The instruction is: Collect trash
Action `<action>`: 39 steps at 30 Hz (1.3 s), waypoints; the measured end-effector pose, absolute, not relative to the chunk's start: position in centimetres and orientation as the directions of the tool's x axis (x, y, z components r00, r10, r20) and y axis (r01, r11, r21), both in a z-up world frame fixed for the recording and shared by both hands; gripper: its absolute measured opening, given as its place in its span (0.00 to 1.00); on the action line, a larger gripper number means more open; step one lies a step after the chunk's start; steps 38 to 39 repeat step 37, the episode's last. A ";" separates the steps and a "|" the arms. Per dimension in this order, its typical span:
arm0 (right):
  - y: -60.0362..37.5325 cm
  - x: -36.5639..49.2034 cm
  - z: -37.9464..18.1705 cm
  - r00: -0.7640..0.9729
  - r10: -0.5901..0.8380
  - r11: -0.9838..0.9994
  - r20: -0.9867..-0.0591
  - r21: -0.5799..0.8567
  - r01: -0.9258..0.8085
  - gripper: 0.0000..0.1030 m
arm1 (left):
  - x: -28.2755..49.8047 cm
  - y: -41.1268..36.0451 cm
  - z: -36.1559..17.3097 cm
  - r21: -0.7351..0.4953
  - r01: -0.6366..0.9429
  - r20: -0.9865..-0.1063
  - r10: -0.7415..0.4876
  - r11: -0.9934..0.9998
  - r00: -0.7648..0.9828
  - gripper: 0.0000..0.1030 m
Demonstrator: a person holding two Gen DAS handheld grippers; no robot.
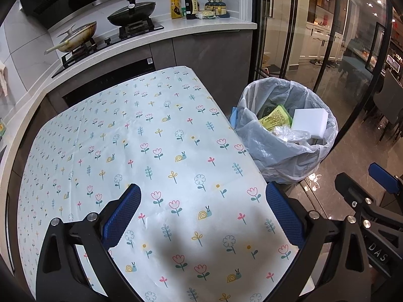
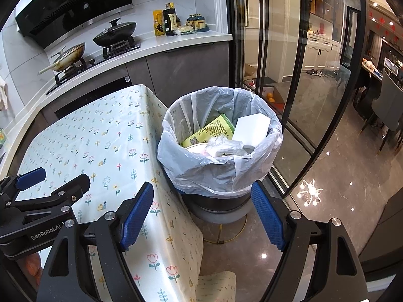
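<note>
Both grippers are hanging with their blue-padded jaws spread wide and nothing between them. One, the left gripper [image 1: 202, 217], is hovering over the flowered tablecloth [image 1: 141, 136] on the table; the right gripper [image 2: 202, 215] is tilting down toward the floor at the table's corner, just in front of the trash bin [image 2: 219, 205].

That bin, lined with a clear plastic bag [image 2: 221, 173], is standing on the glossy floor just beside the table's right edge, its liner draping over the rim. Inside the bin, trash is piling up: a white foam block [image 2: 252, 129] is leaning against the far-right side, a yellow-green printed packet [image 2: 210, 130] is lying to the block's left, and crumpled clear plastic [image 2: 221, 146] is sitting in front of both.

Beyond the bin and table, a kitchen counter [image 1: 176, 29] is running along the wall, carrying two pans on a stove [image 1: 108, 40] and a cluster of bottles [image 1: 191, 3]. Glass sliding doors [image 2: 289, 75] are standing to the bin's right.
</note>
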State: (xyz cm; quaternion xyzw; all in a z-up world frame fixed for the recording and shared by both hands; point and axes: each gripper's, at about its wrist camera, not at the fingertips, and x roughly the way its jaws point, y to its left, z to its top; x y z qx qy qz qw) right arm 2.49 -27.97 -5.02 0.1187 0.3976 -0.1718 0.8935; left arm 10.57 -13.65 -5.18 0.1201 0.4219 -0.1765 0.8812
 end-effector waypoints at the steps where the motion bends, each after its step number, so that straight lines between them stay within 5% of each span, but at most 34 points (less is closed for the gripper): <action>1: -28.0 2.5 -5.1 0.626 -0.211 0.913 -0.750 0.078 0.401 0.78 | 10.6 -13.6 -5.2 0.063 0.413 -0.787 -0.210 0.909 0.581 0.92; 39: -27.8 2.6 -5.6 0.621 -0.203 0.911 -0.757 0.086 0.402 0.81 | 10.6 -13.3 -5.6 0.045 0.407 -0.796 -0.213 0.912 0.567 0.92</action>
